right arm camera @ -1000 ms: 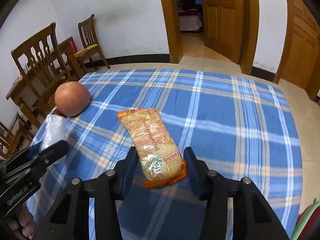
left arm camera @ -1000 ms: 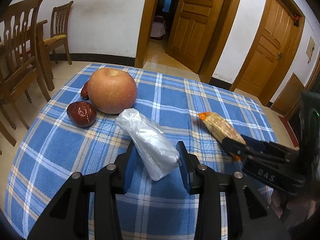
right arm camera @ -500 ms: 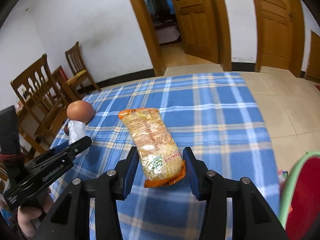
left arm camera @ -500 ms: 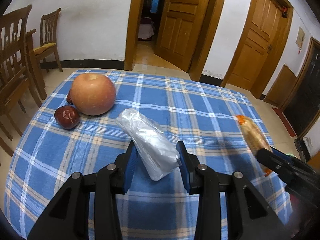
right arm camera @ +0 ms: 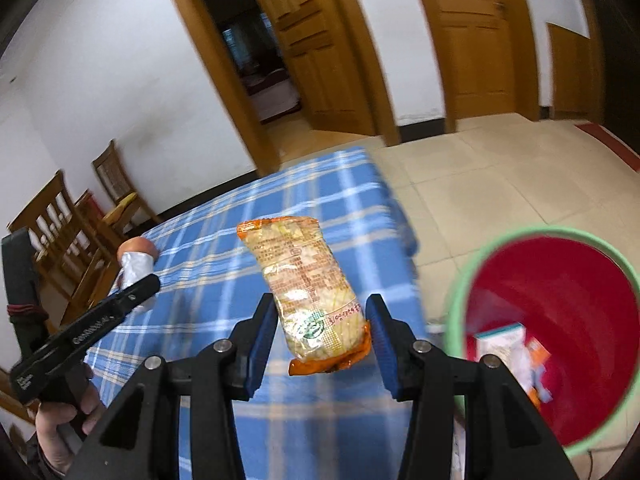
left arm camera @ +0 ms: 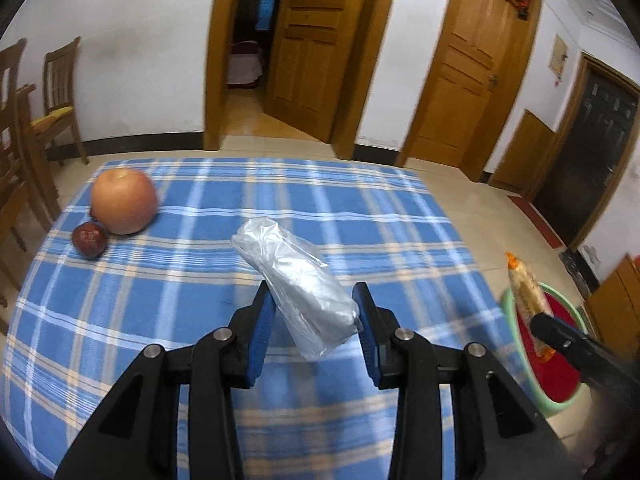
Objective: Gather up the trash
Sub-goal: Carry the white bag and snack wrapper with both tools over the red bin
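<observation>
Now we carry a piece of trash in each claw, and the coming move turns on where the bin (right arm camera: 532,344) lies from the right gripper (right arm camera: 322,320): in the right wrist view the red bin with its green rim sits at the lower right of the frame, on the floor beside the table's edge, just right of the right-hand finger. The snack packet (right arm camera: 306,292) is clamped between the blue pads at its lower end, jaws partly closed on it, and its long axis runs up and slightly left toward the middle of the frame, so it hangs over the blue checked tablecloth (right arm camera: 224,240) and not yet over the bin's mouth. By our judgement this hand is the nearer to the bin and should swing right before letting go.

In the left wrist view the left gripper (left arm camera: 316,316) grips the clear plastic bag (left arm camera: 296,280) the same way, its length pointing to the upper left; the bin shows far off at the lower right edge. An apple (left arm camera: 124,202) and a red date (left arm camera: 89,239) lie at the left of the cloth.
</observation>
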A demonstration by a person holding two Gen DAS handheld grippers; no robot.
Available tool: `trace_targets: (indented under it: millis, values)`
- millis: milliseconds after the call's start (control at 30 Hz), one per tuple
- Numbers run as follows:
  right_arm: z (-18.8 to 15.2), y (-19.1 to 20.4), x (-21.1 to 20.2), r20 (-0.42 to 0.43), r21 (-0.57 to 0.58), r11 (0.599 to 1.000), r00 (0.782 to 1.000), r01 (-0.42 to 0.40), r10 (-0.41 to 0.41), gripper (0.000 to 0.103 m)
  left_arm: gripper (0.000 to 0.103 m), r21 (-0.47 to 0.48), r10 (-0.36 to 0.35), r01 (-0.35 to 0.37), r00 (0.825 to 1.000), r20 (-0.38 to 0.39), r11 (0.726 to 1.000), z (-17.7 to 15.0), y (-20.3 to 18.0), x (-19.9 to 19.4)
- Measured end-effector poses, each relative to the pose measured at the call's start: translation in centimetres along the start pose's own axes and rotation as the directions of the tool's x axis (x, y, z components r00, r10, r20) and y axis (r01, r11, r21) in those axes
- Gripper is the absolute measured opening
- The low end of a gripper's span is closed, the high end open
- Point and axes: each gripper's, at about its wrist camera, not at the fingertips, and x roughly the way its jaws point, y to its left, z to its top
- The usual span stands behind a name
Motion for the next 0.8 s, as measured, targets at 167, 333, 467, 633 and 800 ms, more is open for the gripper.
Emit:
trace_targets:
  millis: [167, 333, 467, 633, 800]
  values:
    - [-1.2, -3.5, -2.2, 0.008, 0.08, 0.995, 0.998, 0.058, -0.059, 0.049, 0.04, 0.041, -0.072, 0.073, 0.997, -0.016, 0.997, -0.2, -3.4, -0.4]
    - [-2.0, -7.0, -4.5, 0.031, 0.153, 0.982, 0.993, 0.111, -0.117, 0.049, 0.04, 0.087, -0.13, 0.134, 0.991, -0.043, 0.987, -0.7, -7.2, -0.4]
    - [-2.6, -9.3, -6.0, 0.044, 0.193, 0.967, 0.983, 0.165, -0.176, 0.049, 0.04, 0.119, -0.167, 0.174, 0.984, -0.067, 0.978, -1.2, -10.0, -0.3]
    - [-3.4, -12.0, -7.4, 0.053, 0.235, 0.946, 0.969, 0.223, -0.242, 0.049, 0.04, 0.156, -0.202, 0.216, 0.974, -0.098, 0.964, -1.6, -12.8, 0.2]
    - [-4.0, -14.3, -7.7, 0.04, 0.272, 0.925, 0.958, 0.264, -0.285, 0.049, 0.04, 0.175, -0.249, 0.27, 0.959, -0.133, 0.947, -2.3, -15.3, 0.7]
